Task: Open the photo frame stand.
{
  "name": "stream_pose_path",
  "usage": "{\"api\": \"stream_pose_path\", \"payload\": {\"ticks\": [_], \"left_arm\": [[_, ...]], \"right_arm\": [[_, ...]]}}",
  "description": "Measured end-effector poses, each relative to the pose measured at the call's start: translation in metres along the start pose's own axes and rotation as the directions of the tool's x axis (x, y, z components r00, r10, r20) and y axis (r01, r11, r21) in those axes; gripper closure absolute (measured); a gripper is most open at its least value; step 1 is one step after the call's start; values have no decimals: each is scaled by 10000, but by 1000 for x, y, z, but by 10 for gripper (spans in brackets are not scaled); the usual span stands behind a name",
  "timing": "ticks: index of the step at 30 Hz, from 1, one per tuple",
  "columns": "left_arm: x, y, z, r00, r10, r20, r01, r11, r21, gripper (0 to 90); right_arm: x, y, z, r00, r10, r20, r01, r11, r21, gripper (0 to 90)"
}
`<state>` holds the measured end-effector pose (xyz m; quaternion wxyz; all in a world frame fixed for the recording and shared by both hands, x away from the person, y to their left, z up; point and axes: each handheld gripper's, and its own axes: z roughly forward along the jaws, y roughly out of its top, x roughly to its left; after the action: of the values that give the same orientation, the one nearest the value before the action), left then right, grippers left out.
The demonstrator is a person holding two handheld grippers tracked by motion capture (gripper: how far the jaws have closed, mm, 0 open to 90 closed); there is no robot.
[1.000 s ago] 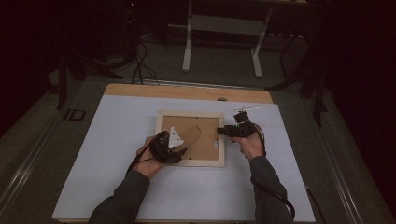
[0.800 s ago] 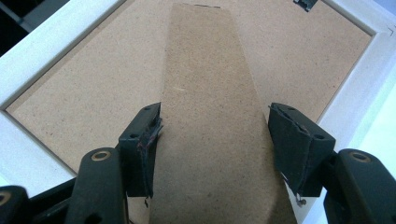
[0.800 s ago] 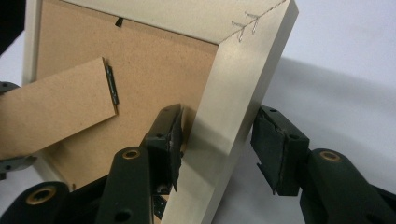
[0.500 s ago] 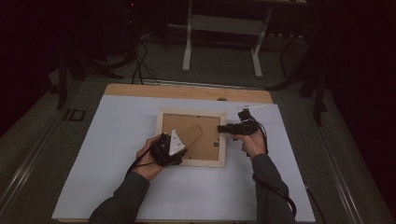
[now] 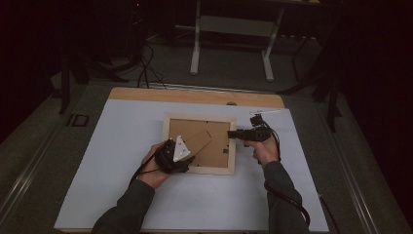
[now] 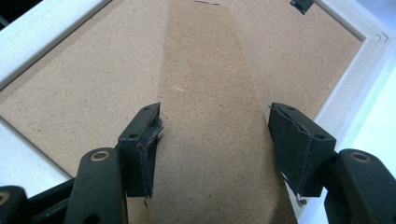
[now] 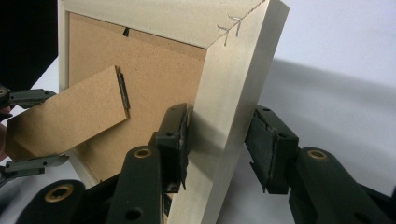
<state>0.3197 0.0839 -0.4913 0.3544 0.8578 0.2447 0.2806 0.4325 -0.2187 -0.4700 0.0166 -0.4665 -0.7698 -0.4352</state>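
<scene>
One picture frame (image 5: 199,144), lying back up. One fold-out stand (image 6: 210,116) on its backing board. Two grippers: left gripper (image 5: 181,157), right gripper (image 5: 234,135). Two staples (image 7: 232,25) at one frame corner. One table (image 5: 122,141). Two forearms.

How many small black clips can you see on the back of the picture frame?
2: one clip at the backing board's edge near the stapled corner, and another clip at the board's edge in the left gripper view; they may be the same clip, and others may be hidden.
</scene>
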Motion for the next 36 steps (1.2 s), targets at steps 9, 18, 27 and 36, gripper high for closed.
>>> {"api": "stream_pose_path", "payload": {"ticks": [9, 18, 27, 36], "left_arm": [[10, 4, -1, 9952, -624, 750, 620, 9980, 76, 352], [26, 4, 1, 9617, -1984, 1890, 1904, 9799, 600, 360], [42, 5, 3, 8726, -3643, 3253, 3490, 9311, 1065, 382], [40, 8, 8, 8723, -3751, 3137, 3395, 9263, 1635, 429]], "right_arm": [[3, -1, -1, 9999, -95, 102, 97, 9999, -134, 590], [4, -1, -2, 9998, -133, 114, 135, 9997, -183, 590], [6, -2, -3, 9995, -269, 159, 273, 9994, -222, 589], [8, -1, -4, 9987, -456, 205, 462, 9986, -251, 589]]}}
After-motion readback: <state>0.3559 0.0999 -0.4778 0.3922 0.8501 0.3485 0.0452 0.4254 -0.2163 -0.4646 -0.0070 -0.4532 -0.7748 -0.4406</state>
